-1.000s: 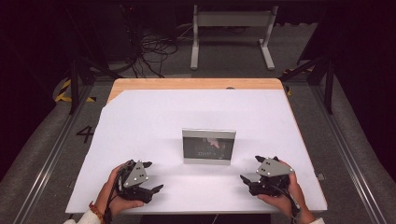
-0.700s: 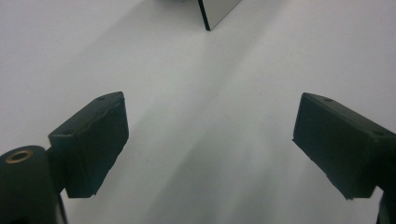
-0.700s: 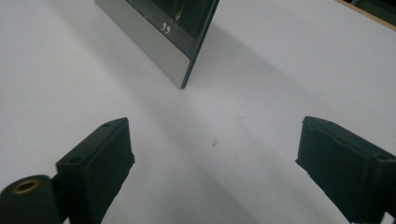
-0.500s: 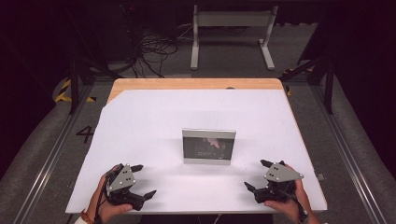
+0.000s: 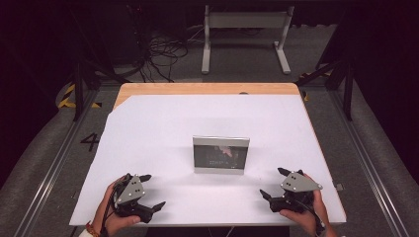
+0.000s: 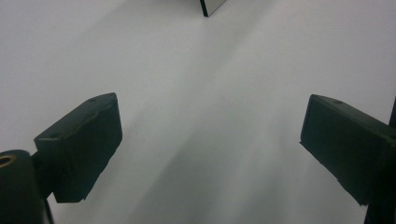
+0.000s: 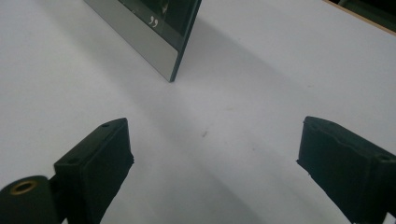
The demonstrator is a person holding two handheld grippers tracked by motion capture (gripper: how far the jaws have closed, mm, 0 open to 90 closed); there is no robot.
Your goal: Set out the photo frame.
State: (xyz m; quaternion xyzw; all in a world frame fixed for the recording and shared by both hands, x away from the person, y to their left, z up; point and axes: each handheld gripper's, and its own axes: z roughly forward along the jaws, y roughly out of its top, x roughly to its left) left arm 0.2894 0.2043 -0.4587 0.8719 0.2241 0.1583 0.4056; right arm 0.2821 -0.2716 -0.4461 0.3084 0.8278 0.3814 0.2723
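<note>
White table (image 5: 163,128), dark room, floor cables (image 5: 160,49)

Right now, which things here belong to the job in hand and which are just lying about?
In the job:
- picture frame, standing upright mid-table
- left gripper, jaws open, empty
- right gripper, jaws open, empty

Lying about:
- white table cover
- cables on the floor behind
- metal stand
</note>
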